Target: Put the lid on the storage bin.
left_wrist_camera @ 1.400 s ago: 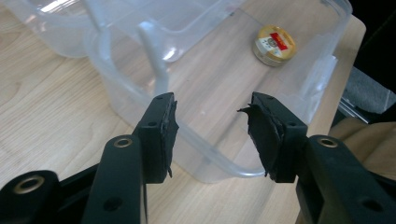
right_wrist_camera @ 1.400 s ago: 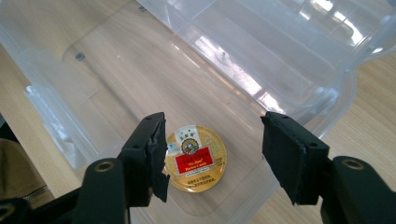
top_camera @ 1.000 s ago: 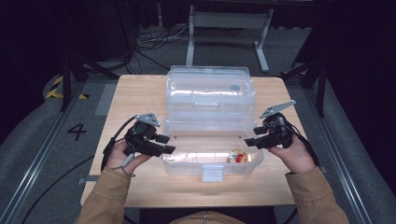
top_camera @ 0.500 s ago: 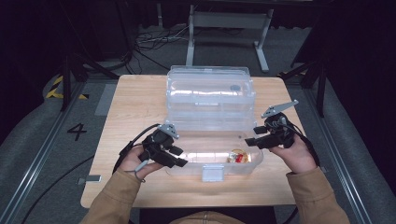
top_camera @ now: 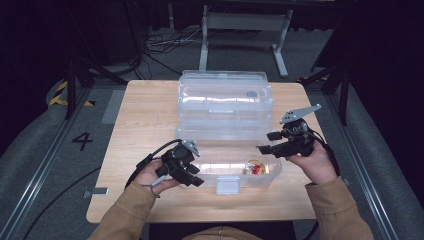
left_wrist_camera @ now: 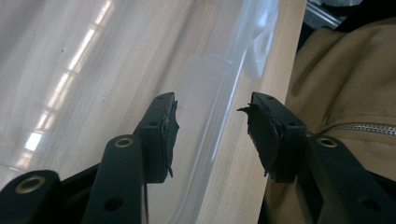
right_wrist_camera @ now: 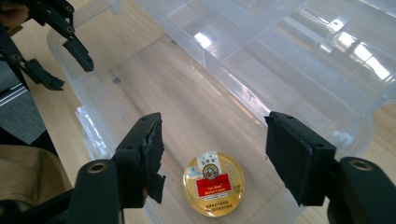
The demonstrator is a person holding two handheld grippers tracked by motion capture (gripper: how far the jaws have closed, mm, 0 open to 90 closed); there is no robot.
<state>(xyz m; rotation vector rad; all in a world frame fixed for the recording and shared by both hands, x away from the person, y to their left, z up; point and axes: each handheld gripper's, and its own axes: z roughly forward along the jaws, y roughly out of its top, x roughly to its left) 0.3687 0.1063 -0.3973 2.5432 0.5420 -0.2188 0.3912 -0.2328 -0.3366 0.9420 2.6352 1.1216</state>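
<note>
A: Nearest the person, the left gripper (top_camera: 192,175) has its jaws parted, straddling the front wall of the clear plastic storage box (top_camera: 207,162) by its latch (top_camera: 229,185), probably to steady or grip that edge.

B: And the right gripper (top_camera: 267,142), jaws wide and empty, hovers over the round gold tin (right_wrist_camera: 214,189) lying flat on the box floor, right end.

A: Red label, lettering too small to read. Behind, the lid (top_camera: 225,102) lies open on the desk (top_camera: 145,115).
</note>
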